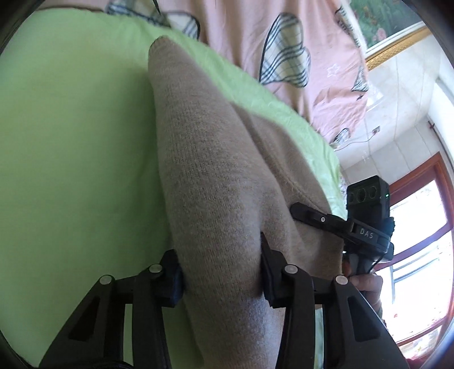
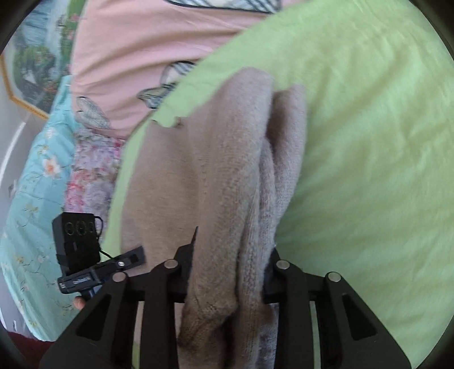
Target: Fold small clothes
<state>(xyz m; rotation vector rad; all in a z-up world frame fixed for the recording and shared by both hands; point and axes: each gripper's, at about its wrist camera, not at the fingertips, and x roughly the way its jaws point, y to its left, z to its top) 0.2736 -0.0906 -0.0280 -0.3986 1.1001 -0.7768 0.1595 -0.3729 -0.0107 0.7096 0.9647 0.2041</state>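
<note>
Green blanket (image 1: 71, 142), one beige knit garment (image 1: 204, 170), left gripper (image 1: 221, 281) and right gripper (image 2: 229, 272) each clamping its folds

Home bedroom, pink quilt (image 1: 241, 42), green blanket (image 1: 71, 142), framed picture (image 1: 388, 25), window (image 1: 420, 255)

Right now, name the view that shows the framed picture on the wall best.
The right wrist view: the framed picture shows its trees and gold frame along the left edge. The left wrist view catches only a corner of it at top right.
</note>
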